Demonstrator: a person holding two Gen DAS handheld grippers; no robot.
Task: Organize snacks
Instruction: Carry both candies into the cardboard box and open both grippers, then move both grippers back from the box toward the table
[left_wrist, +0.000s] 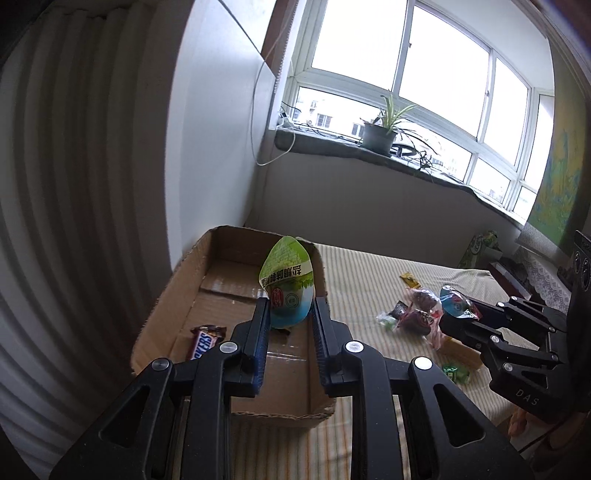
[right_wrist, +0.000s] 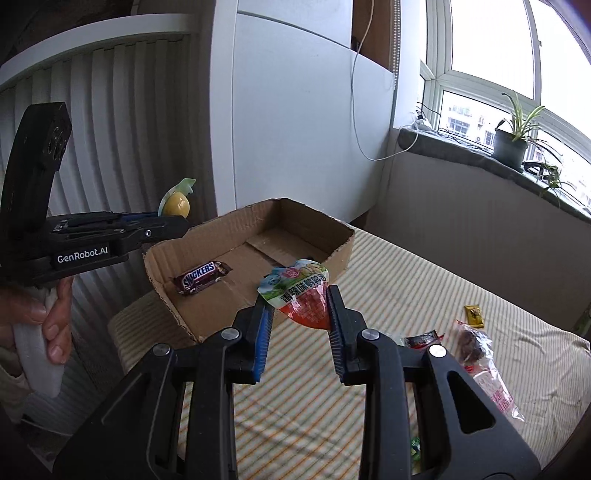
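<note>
Snack sorting, early stage
Snickers bar (right_wrist: 201, 277) already in cardboard box (right_wrist: 343, 251); left tool (left_wrist: 290, 308) gripping green egg pack (left_wrist: 288, 284), right tool (right_wrist: 300, 308) gripping red egg pack (right_wrist: 303, 295), near box; several snacks (right_wrist: 476, 343) left beside box.

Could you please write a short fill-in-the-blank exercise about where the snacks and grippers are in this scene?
1. The only snack lying in the cardboard box is a ____ bar.
2. The left gripper is shut on a snack cup with a ____ lid.
3. The right gripper holds a red snack cup beside the ____.
4. The plant stands on the ____.

Missing words: Snickers; green; box; windowsill
</note>
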